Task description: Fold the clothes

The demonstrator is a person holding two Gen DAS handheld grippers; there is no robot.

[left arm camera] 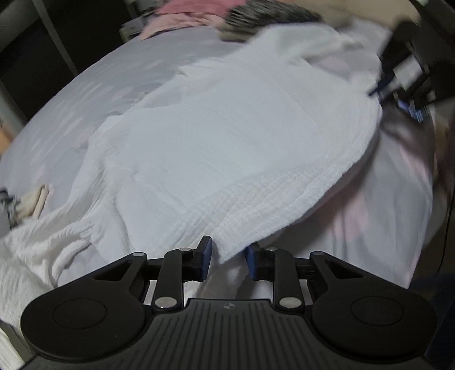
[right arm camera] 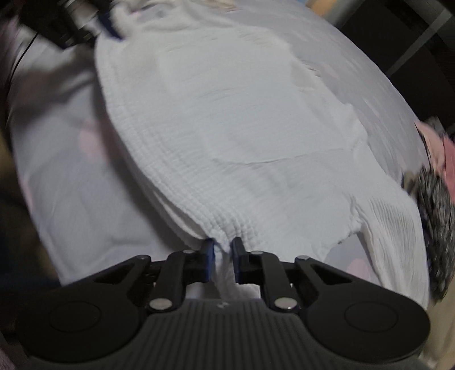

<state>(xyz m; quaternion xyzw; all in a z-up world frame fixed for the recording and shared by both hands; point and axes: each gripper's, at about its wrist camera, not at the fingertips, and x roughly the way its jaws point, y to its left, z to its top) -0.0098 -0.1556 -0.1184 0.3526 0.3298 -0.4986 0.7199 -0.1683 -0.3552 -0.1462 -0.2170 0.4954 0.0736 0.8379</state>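
A white crinkled garment (left arm camera: pixel 216 148) lies spread over a pale bedsheet (left arm camera: pixel 85 108); it also fills the right wrist view (right arm camera: pixel 227 128). My left gripper (left arm camera: pixel 229 257) has its jaws apart, with a corner of the garment's hem lying between the blue pads, not pinched. My right gripper (right arm camera: pixel 222 260) has its jaws narrowly apart with a fold of the hem between them; whether it pinches the cloth is unclear. Each gripper shows blurred in the other's view, the right one (left arm camera: pixel 398 88) at the far hem corner, the left one (right arm camera: pixel 93 25) at top left.
A pink garment (left arm camera: pixel 184 11) and a grey speckled garment (left arm camera: pixel 270 14) lie at the far edge of the bed; they also show at the right (right arm camera: pixel 438 199). A small beige item (left arm camera: pixel 34 202) lies at the left. Dark furniture surrounds the bed.
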